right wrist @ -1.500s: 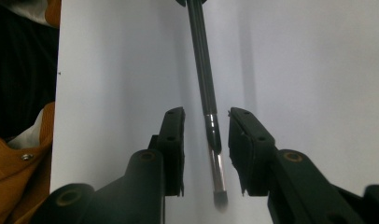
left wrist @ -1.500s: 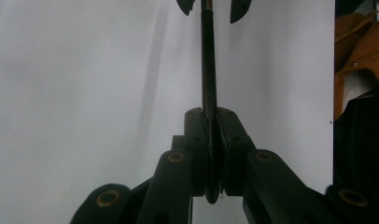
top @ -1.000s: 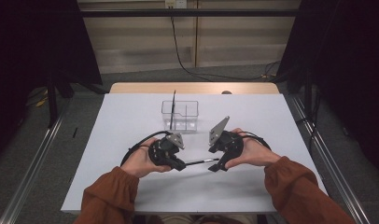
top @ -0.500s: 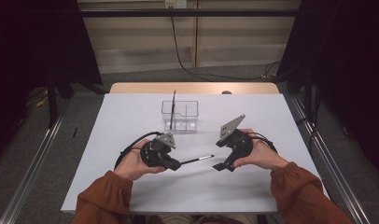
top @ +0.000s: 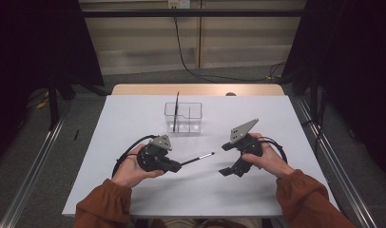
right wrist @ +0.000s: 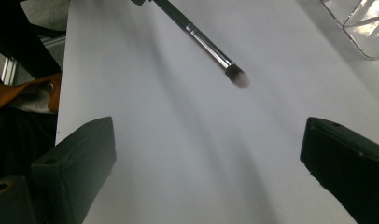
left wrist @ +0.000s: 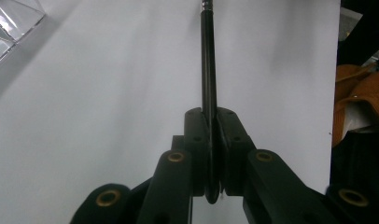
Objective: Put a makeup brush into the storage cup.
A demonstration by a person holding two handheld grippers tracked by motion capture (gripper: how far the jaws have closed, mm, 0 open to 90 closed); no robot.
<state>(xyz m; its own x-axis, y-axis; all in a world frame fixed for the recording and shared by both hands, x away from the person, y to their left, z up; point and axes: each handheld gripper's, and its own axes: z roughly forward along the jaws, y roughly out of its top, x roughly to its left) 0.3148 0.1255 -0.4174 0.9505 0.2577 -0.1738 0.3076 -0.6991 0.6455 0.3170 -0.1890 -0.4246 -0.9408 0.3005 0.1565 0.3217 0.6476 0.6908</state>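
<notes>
Nearest me, both forearms in orange sleeves [top: 110,209] come in over the table [top: 295,118].

My left gripper [top: 178,166] is clamped on a thin black brush [top: 197,159]. In the left gripper view the handle [left wrist: 208,74] runs straight up out of the pinch, both pads tight against it near its butt end, which pokes out just below the pads. In the high view the brush sticks out to the right from that gripper, roughly level over the white surface, silver ferrule and tip toward my right hand.

My right gripper [top: 226,160] has its jaws wide apart; they have just been opening. Nothing between them. In the right gripper view the two black fingers [right wrist: 75,163] stand at the lower corners with bare table in the gap. The brush tip [right wrist: 238,76] hangs above and ahead of them, clear of both pads, touching neither. Bristles dark, ferrule shiny. So the brush is with the left gripper alone.

High view agrees: brush tip ends short of the right gripper, a clear gap between them.

Farther out, centre of the table: clear plastic organiser [top: 183,118], divided into compartments. One dark stick-like item [top: 176,111] stands upright in its left part. Can't tell what it is. The organiser is well apart from both grippers.
</notes>
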